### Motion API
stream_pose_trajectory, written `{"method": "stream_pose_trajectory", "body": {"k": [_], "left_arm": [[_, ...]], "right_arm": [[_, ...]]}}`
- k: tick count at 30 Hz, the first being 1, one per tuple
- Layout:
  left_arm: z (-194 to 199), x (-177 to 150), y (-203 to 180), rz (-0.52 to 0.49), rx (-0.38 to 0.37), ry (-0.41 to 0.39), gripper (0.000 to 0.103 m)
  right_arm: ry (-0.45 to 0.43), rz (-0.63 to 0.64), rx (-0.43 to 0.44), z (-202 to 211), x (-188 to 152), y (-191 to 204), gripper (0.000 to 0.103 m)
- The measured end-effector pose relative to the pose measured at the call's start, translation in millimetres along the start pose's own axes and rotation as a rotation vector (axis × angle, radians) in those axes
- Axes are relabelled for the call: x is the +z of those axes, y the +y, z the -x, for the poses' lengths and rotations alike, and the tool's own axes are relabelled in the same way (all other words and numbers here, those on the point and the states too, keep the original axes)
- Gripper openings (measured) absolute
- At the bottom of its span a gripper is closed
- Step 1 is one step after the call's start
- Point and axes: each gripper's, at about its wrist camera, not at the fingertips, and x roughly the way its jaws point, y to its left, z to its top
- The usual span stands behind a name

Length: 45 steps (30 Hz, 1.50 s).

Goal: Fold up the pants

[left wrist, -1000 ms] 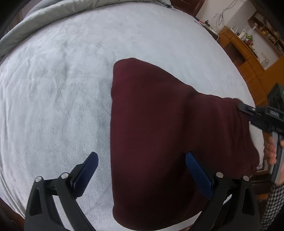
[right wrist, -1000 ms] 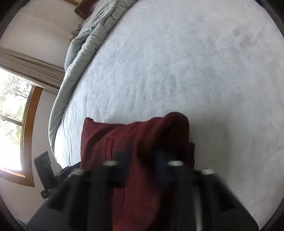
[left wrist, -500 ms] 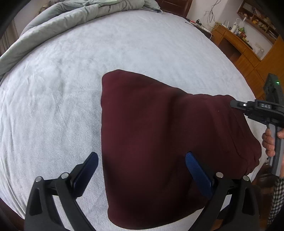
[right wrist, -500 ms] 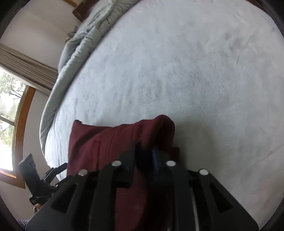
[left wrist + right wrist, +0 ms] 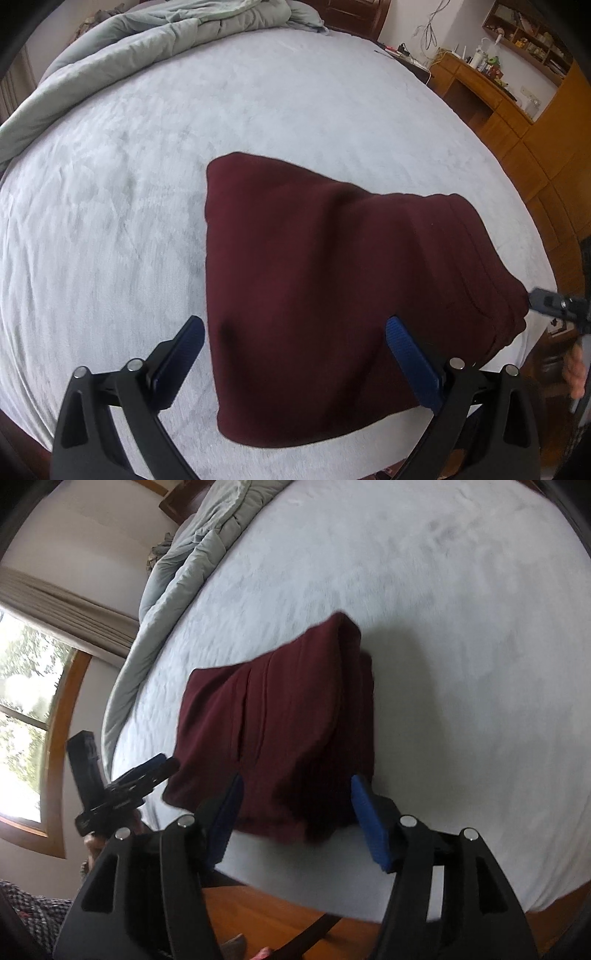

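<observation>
The dark red pants lie folded into a thick packet on the pale grey bed, near its front edge. They also show in the right wrist view. My left gripper is open and empty, hovering over the near part of the pants. My right gripper is open and empty, just off the near edge of the pants. In the left wrist view the right gripper's tip shows just off the pants' right corner.
A crumpled grey-green duvet lies along the far side of the bed. Wooden cabinets and shelves stand to the right. A window with curtain is to the left. The wooden bed frame runs below the mattress.
My right gripper has opened, let go of the pants and pulled back towards the bed edge. The pants now lie flat. My left gripper has backed off a little, still open.
</observation>
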Motion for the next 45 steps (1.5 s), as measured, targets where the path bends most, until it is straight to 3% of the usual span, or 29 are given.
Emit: {"method": "stream_pose_trajectory", "body": {"k": [5, 6, 9, 10, 13, 17, 20, 23, 24, 30, 34, 38, 45], "left_arm": [[-3.5, -9.3, 14.9, 0.047, 0.004, 0.032, 0.099], [-3.9, -11.2, 15.8, 0.057, -0.001, 0.036, 0.099], [-6.1, -14.6, 21.5, 0.090, -0.022, 0.053, 0.099], [-7.6, -14.5, 22.3, 0.095, -0.026, 0.060, 0.099], [-9.0, -13.7, 23.5, 0.098, -0.032, 0.067, 0.099], [-16.1, -12.7, 24.9, 0.101, -0.062, 0.084, 0.099], [-21.3, -11.4, 27.1, 0.114, -0.076, 0.108, 0.099], [-20.3, -6.7, 39.3, 0.138, -0.121, 0.125, 0.099], [-20.4, -4.6, 45.4, 0.146, -0.139, 0.129, 0.099], [-39.6, 2.9, 71.2, 0.215, -0.306, 0.215, 0.099], [-60.3, 6.2, 72.5, 0.258, -0.392, 0.259, 0.099], [-75.9, 10.5, 69.4, 0.304, -0.474, 0.286, 0.096], [-84.4, 13.9, 78.7, 0.369, -0.488, 0.319, 0.087]], "right_arm": [[0.029, -0.017, 0.019, -14.5, -5.2, 0.9, 0.061], [0.029, -0.028, 0.031, -16.5, -4.1, 0.0, 0.057], [0.034, -0.023, 0.045, -22.8, -0.7, 2.2, 0.028], [0.036, -0.015, 0.051, -22.7, -0.6, 3.8, 0.024], [0.024, 0.055, 0.035, -13.6, -3.1, 16.1, 0.022], [0.055, 0.037, -0.023, -24.9, -8.2, 3.0, 0.022], [0.057, -0.027, 0.036, -31.0, -7.9, -11.1, 0.028], [0.033, -0.022, 0.064, -19.0, -7.1, -10.9, 0.045], [0.021, -0.014, 0.066, -13.8, -6.8, -10.6, 0.055], [-0.015, -0.037, 0.115, 0.1, 4.6, -28.5, 0.076], [0.032, -0.097, 0.187, -14.5, 10.9, -51.1, 0.077], [0.071, -0.125, 0.178, -32.9, 16.7, -65.2, 0.077], [0.119, -0.154, 0.258, -51.4, 14.6, -82.2, 0.081]]}}
